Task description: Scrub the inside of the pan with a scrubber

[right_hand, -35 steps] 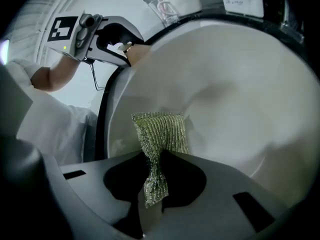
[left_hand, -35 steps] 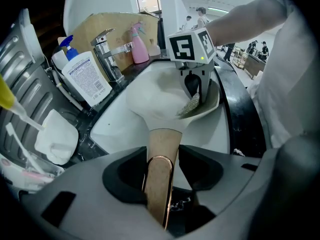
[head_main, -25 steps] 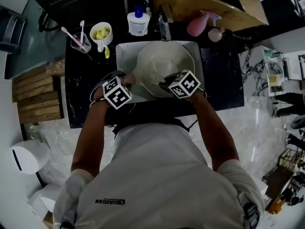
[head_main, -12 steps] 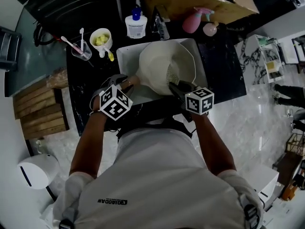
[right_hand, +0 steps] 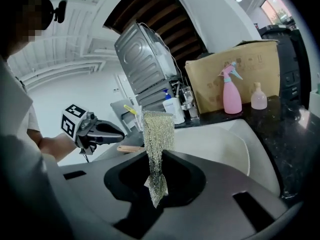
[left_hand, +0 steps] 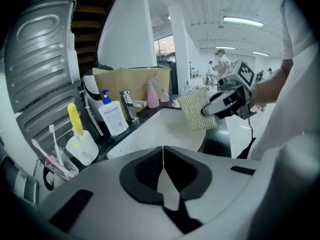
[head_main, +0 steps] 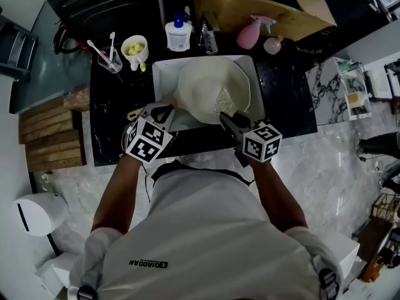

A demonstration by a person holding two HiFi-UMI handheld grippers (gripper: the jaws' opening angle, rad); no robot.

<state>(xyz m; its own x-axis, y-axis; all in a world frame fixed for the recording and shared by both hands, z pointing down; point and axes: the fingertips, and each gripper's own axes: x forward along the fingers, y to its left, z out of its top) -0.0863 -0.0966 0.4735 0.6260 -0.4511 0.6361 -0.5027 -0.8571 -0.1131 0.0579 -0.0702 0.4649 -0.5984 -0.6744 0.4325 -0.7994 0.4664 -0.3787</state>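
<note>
Nearest us, our left gripper (left_hand: 163, 156) has its jaws pressed together with nothing between them; they have just been closing. Our right gripper (right_hand: 153, 176) clamps the scrubber (right_hand: 158, 134), a glittery mesh sheet standing up from its jaws. Both hang near the sink's (head_main: 164, 67) front edge. The pale pan (head_main: 209, 86) sits in that sink, its wooden handle (right_hand: 131, 148) towards our left gripper. Beyond stand a soap bottle (head_main: 179, 33) and a pink spray bottle (head_main: 250, 35).
</note>
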